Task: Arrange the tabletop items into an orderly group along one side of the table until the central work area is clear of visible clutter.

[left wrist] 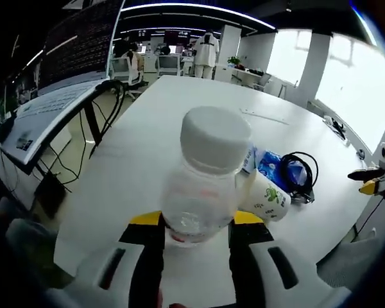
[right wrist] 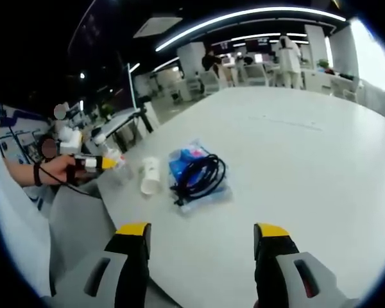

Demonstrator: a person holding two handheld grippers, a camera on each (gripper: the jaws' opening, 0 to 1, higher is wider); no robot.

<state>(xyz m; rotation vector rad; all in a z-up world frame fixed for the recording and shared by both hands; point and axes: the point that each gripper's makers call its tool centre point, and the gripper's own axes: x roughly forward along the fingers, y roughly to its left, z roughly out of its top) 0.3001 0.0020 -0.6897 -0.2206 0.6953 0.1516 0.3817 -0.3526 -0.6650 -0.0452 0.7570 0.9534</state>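
The left gripper gripped the bottle between its fingers above the bench; the right gripper stood wide, short of the cable.

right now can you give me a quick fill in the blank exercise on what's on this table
1. The left hand-held gripper is shut on a clear bottle with a ____ cap.
2. The right hand-held gripper is ____ and holds nothing.
3. The black cable lies on top of a ____ packet.
4. The white cup lies on its ____.

Missing words: white; open; blue; side
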